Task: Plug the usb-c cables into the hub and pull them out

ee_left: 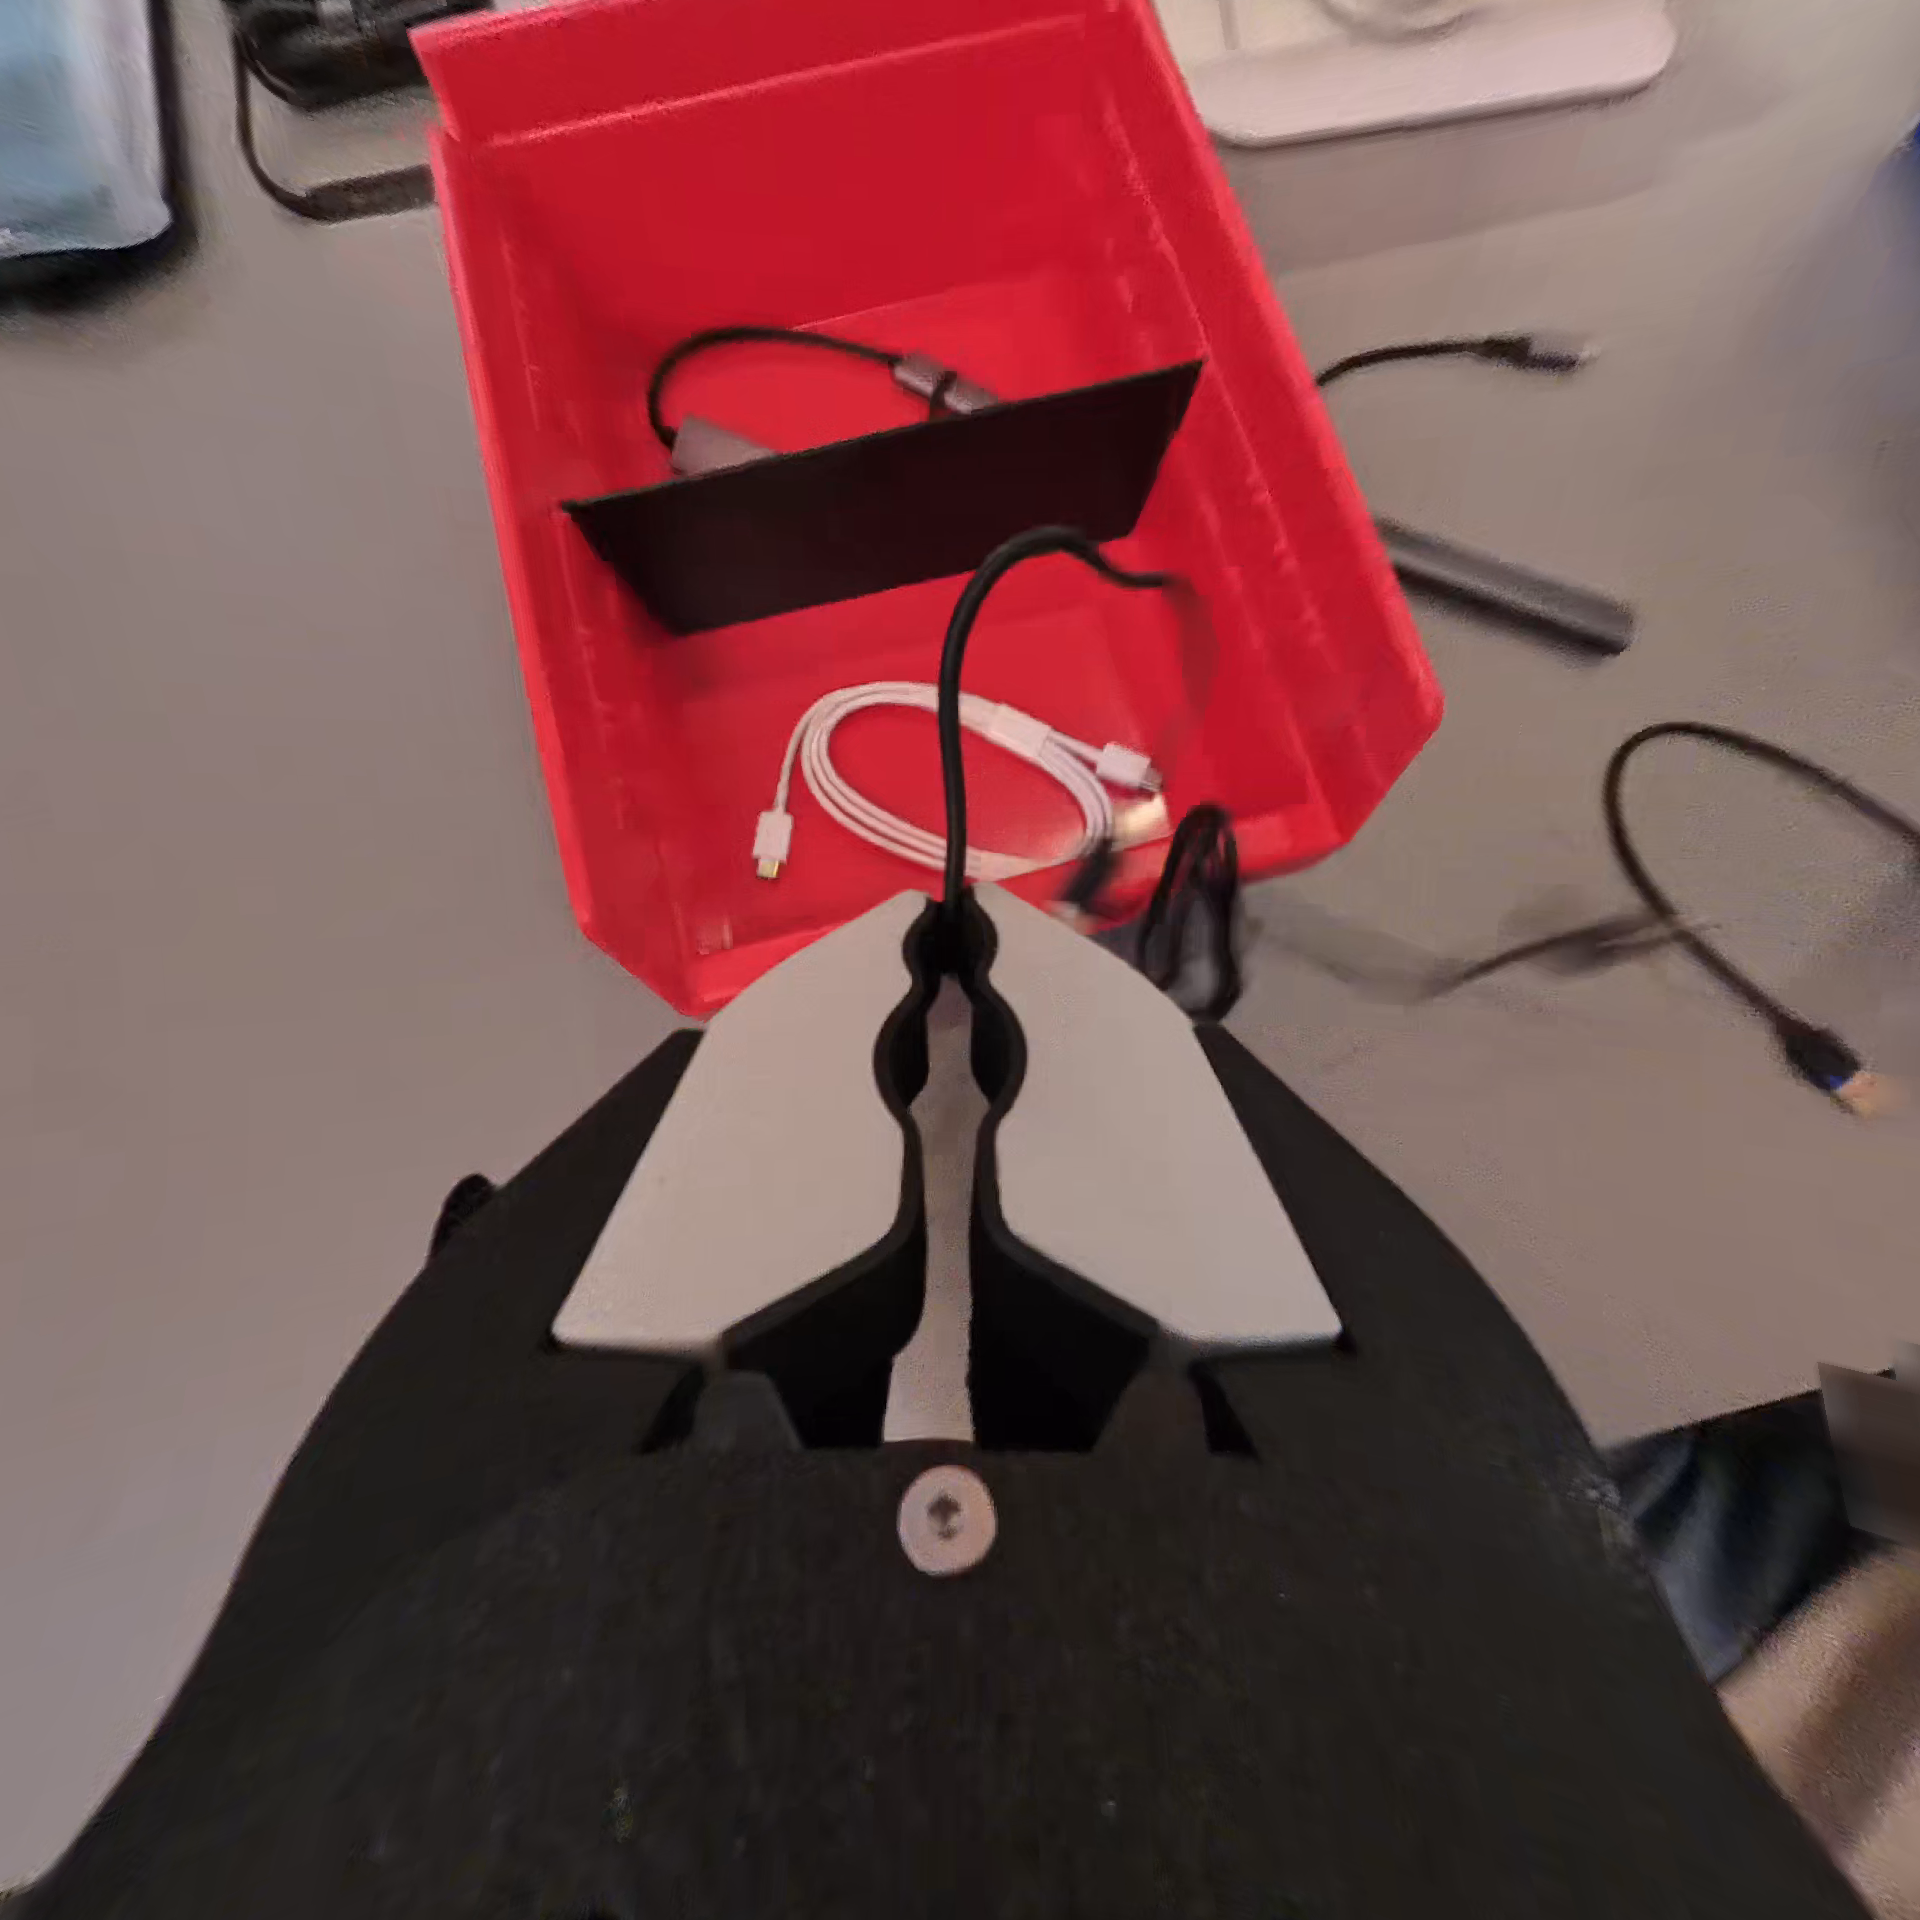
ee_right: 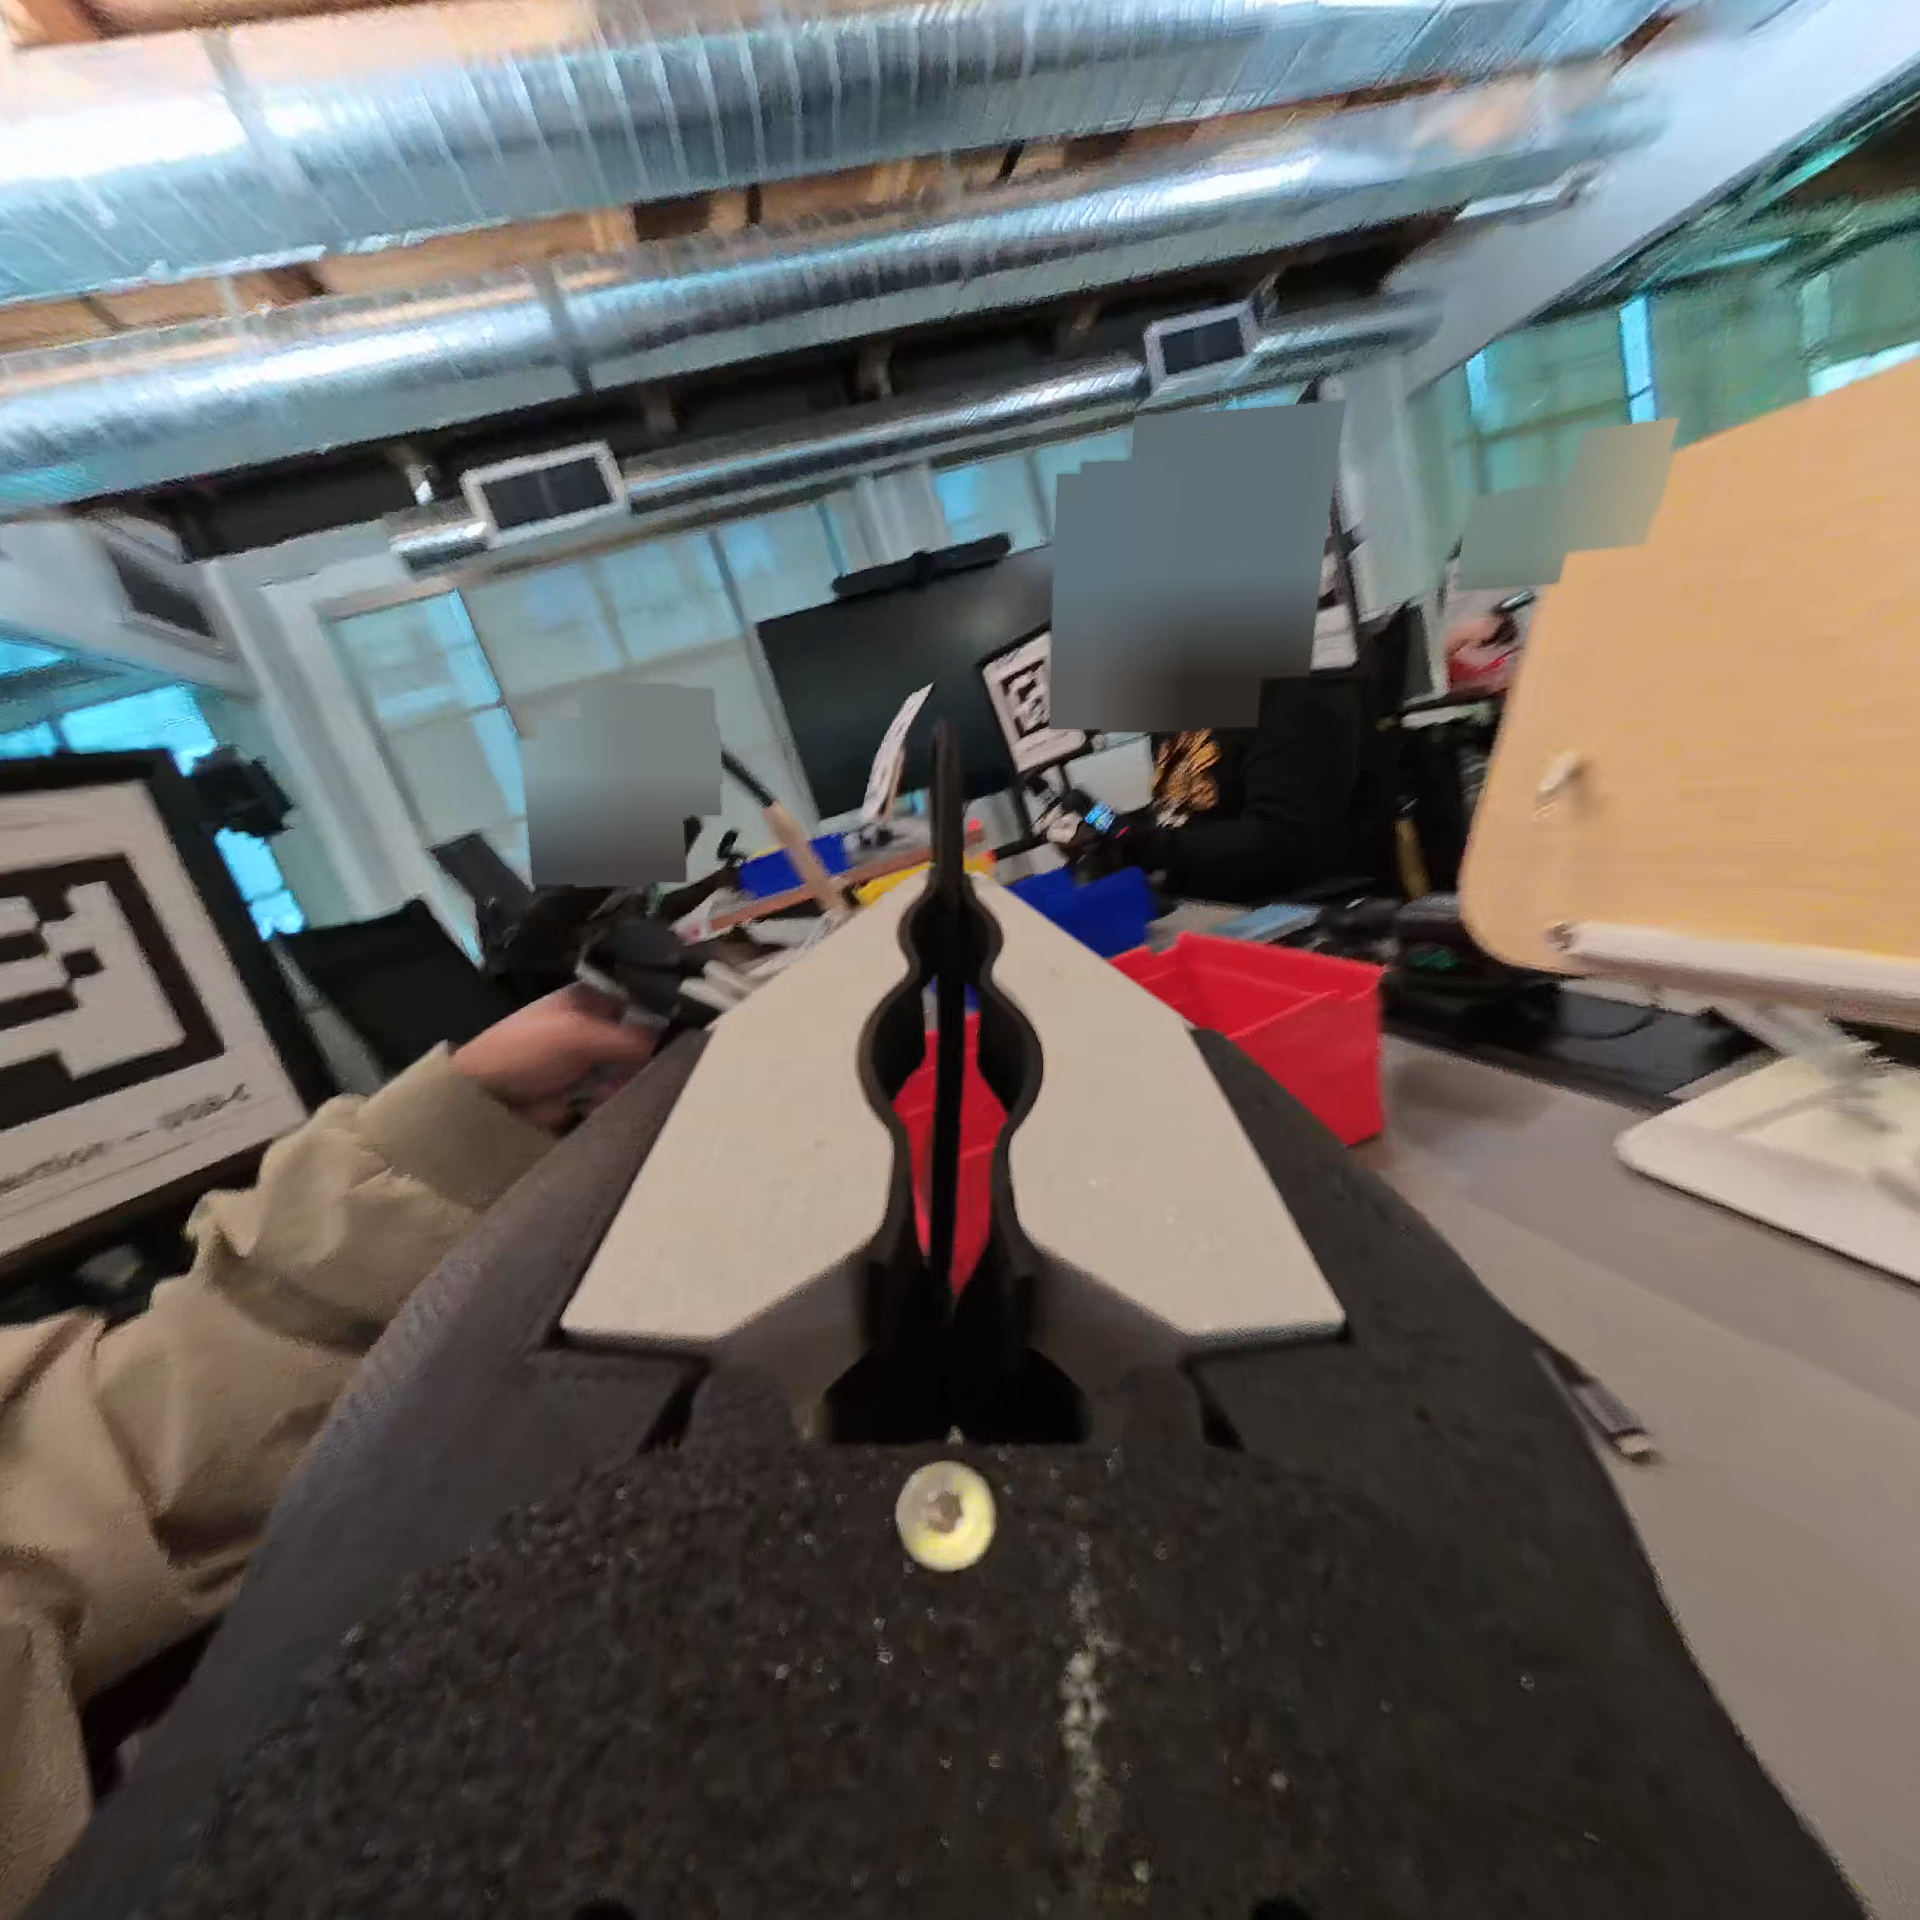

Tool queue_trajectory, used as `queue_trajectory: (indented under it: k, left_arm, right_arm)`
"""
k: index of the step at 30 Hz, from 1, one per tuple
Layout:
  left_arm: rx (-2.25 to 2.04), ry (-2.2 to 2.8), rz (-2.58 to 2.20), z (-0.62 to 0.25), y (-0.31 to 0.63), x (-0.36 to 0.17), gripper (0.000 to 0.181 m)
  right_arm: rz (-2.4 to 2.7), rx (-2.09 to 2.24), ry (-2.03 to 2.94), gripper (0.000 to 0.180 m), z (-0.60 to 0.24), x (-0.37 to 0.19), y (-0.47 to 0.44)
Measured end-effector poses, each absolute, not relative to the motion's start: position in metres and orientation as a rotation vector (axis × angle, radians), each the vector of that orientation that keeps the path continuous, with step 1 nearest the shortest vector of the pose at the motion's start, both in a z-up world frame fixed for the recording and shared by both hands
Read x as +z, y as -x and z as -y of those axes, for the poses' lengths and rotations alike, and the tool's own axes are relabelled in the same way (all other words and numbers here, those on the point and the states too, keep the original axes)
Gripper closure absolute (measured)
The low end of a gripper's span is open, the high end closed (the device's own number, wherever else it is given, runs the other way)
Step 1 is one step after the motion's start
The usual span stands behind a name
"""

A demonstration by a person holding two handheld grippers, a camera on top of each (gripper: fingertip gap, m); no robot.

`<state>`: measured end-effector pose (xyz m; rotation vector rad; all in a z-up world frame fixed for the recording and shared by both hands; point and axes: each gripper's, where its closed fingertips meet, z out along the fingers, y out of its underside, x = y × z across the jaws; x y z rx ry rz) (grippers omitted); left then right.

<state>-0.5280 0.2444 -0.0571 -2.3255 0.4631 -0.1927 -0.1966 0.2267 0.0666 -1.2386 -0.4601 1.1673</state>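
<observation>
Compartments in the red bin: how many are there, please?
2: a far one holding the hub, and a near one holding the white cable, split by the black divider.

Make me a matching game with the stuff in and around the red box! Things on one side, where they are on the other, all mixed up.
Things:
1. white cable
2. hub
3. black cable
4. divider

Places:
A. behind the divider, in the far part of the red bin
B. coiled in the near part of the bin
C. pinched in the left hand-held gripper
D. standing across the bin, splitting it in two

Pairs: 1-B, 2-A, 3-C, 4-D
</observation>
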Motion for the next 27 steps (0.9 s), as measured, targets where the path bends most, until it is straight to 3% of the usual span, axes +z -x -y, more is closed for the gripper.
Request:
queue_trajectory:
  k: [3,11,20,23,27]
  left_arm:
    - [-0.36,2.228,-0.382,-0.248,0.532,-0.044,0.18]
    - [-0.348,2.238,-0.512,-0.246,0.513,-0.055,0.179]
    - [-0.768,2.127,-0.928,-0.192,0.423,-0.042,0.179]
    - [-0.992,1.984,-1.122,-0.161,0.365,-0.033,0.179]
    - [-0.802,2.126,-1.206,-0.171,0.338,-0.081,0.179]
  right_arm:
    - [0.472,1.108,1.332,0.179,-0.237,0.064,0.185]
    - [0.94,0.724,1.823,0.179,-0.235,-0.048,0.229]
    - [0.906,0.842,1.848,0.179,-0.235,-0.053,0.225]
    - [0.964,1.106,1.815,0.179,-0.209,-0.042,0.24]
    - [0.926,1.155,1.908,0.179,-0.212,-0.063,0.239]
